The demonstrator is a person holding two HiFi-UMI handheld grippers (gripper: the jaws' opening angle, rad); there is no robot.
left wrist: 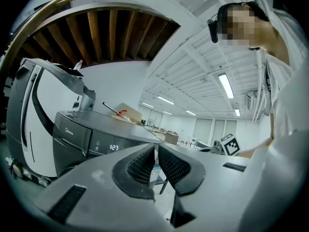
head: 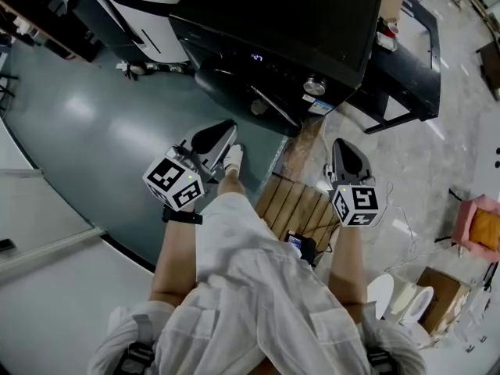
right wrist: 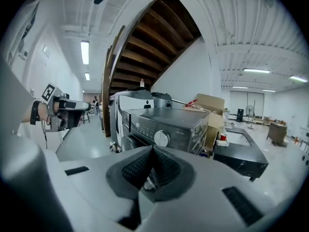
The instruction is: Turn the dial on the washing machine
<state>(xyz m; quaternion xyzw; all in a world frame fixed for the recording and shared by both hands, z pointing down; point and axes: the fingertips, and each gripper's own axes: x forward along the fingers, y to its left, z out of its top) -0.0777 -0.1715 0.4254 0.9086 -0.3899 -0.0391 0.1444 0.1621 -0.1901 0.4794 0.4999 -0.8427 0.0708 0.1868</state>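
Observation:
A dark front-loading washing machine [head: 289,30] stands ahead of me, with its silver dial [head: 315,85] near the right end of its panel. In the right gripper view the dial [right wrist: 161,138] sits straight beyond the jaws, some way off. My right gripper [head: 344,151] is shut and empty, pointing at the machine from short of it. My left gripper [head: 224,133] is held out to the left, its jaws together but for a thin slit, with nothing in them. In the left gripper view the machine's panel [left wrist: 72,139] shows a lit display [left wrist: 112,148].
A white appliance [head: 133,6] stands left of the washer. A wooden pallet [head: 297,205] lies under my feet. A low black stand [head: 406,76] is to the washer's right, and a cardboard box [right wrist: 211,103] rests on the washer's top. Cables trail on the floor at right.

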